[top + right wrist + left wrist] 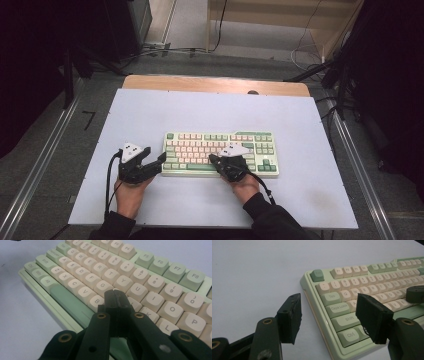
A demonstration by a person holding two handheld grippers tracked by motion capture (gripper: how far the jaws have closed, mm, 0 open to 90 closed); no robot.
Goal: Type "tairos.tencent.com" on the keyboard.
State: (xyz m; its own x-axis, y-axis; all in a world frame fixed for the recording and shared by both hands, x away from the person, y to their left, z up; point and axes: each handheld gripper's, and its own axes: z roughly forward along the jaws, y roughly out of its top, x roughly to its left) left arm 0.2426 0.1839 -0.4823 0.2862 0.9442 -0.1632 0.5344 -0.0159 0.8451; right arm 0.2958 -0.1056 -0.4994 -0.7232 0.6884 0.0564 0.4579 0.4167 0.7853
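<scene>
A mint-green keyboard (220, 152) with cream keys lies mid-table, nearer the front. My left gripper (156, 156) is open at its left end. In the left gripper view (328, 307) one jaw stands over the bare table beside the keyboard (362, 290), the other over the keys near Shift. Nothing is gripped. My right gripper (212, 159) is shut with nothing between its jaws. Its joined tips (115, 293) rest at the home row of the keyboard (82, 262), just right of G; the key beneath is hidden, and I cannot tell whether it is pressed.
The keyboard sits on a white table top (150, 115) with a wooden strip (215, 84) along its far edge. Metal rails (45, 155) run along both sides. Cables (165, 50) lie on the floor beyond. The right gripper's tip (415, 293) shows in the left gripper view.
</scene>
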